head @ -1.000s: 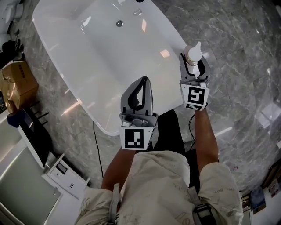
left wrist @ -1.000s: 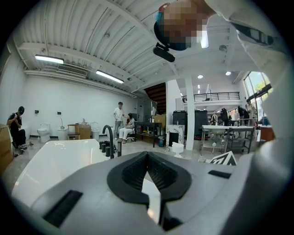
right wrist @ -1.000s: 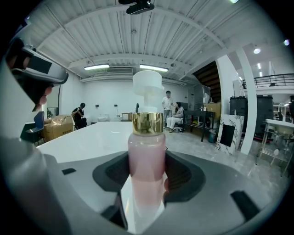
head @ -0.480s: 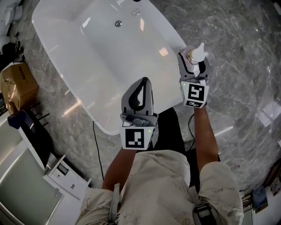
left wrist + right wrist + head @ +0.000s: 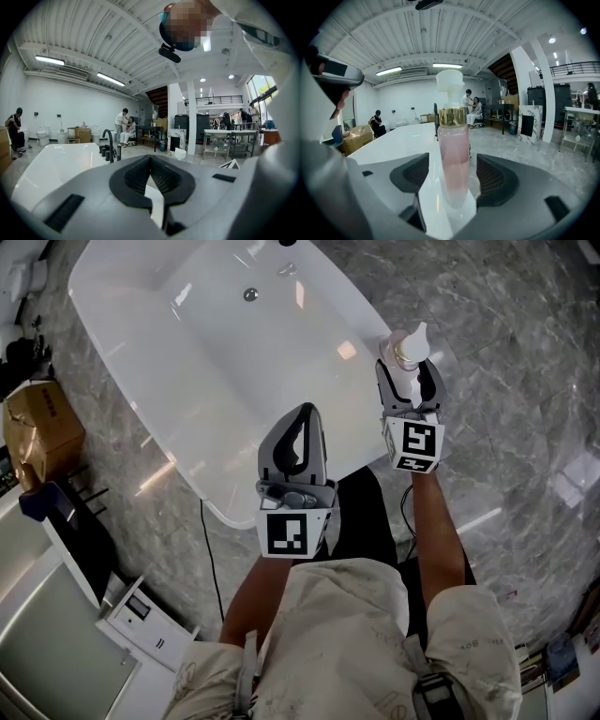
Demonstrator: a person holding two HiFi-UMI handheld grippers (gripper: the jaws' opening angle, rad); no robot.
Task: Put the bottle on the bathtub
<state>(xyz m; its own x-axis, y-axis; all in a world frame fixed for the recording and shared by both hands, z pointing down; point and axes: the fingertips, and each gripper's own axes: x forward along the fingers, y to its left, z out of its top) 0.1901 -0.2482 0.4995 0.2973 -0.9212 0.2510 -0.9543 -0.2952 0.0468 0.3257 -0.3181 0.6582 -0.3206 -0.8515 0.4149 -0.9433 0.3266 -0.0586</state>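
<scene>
Right gripper (image 5: 408,373) sits slightly further onto the bathtub's (image 5: 108,324) right rim than a second ago, and the bottle (image 5: 409,347) has gone with it. Left gripper (image 5: 304,414) hasn't shifted: parked over the near end of the tub.

Claw state:
- Right: jaws spread, with a clear gap between each pad and the bottle. It holds nothing.
- Left: tips pressed together, nothing between them. Idle.

Bottle position: upright on the tub's right rim, white pump on top, gold collar below it, pink body. In the right gripper view the bottle (image 5: 453,154) stands centred between the two pads and touches neither. White rim (image 5: 401,140) shows under and around its base. It looks seated, but I can't fully confirm the base contact.

My read is that the placement is essentially done and the step in hand is clearing the claw.

Doing it well:
- Keep the jaws at this width; don't close at all.
- Pull straight back along the jaw axis, away from the tub, with no sideways drift. The clearance is similar on both sides, so any yaw clips the body.
- Go slow at first. A tall, narrow bottle on a glossy rim probably tips or slides easily, either into the tub or off its outer side.
- Don't lift until the pads are clear of the body.
- Left gripper stays put.
</scene>
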